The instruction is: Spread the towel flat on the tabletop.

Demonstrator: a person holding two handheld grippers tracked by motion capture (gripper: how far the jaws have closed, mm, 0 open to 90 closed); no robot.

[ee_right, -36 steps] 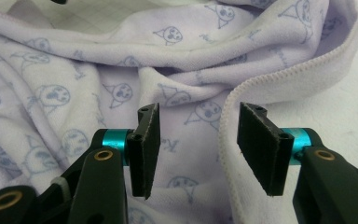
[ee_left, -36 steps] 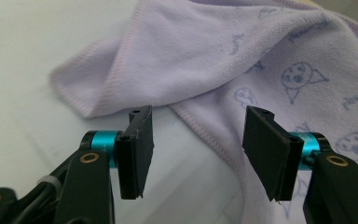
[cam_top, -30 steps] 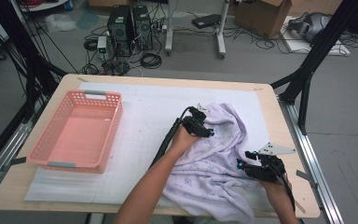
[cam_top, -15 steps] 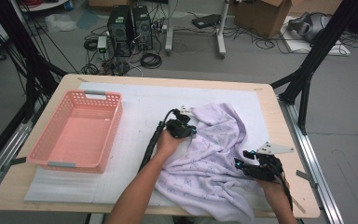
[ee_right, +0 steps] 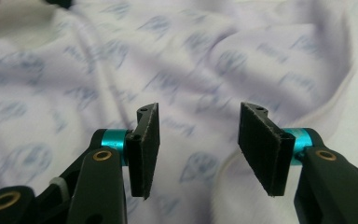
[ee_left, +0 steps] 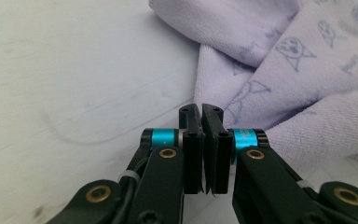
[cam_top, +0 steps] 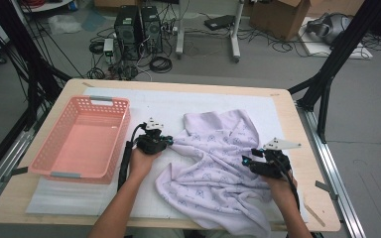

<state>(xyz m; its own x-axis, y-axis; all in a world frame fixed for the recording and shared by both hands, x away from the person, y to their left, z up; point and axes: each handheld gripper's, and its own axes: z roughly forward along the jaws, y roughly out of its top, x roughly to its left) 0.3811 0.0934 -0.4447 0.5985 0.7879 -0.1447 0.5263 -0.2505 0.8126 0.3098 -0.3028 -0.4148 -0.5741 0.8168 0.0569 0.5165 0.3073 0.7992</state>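
Lilac printed garment (cam_top: 218, 168) lies crumpled on the white mat (cam_top: 79, 198) at the right half of the table (cam_top: 297, 106); one flap folded over toward the far side, the near hem hanging toward the table's front edge. Not flat, not folded.

Left gripper (cam_top: 164, 142) sits at the garment's left edge. In the left gripper view its jaws are pressed together, tips right at a fold of the cloth (ee_left: 279, 93); whether a thin edge of fabric is caught between them I cannot tell.

Right gripper (cam_top: 250, 161) rests over the garment's right side. In the right gripper view its jaws are spread wide with nothing between them, printed fabric (ee_right: 191, 70) directly beyond.

Pink plastic basket (cam_top: 82, 141) stands at the left of the table, nothing in it, well apart from the garment.

Judgement: work is at an early stage. The cloth is being arranged or spread; no neat fold made. Left to do, likely: right jaws need a hold on the cloth, then smoothing, folding, and perhaps a move into the basket.
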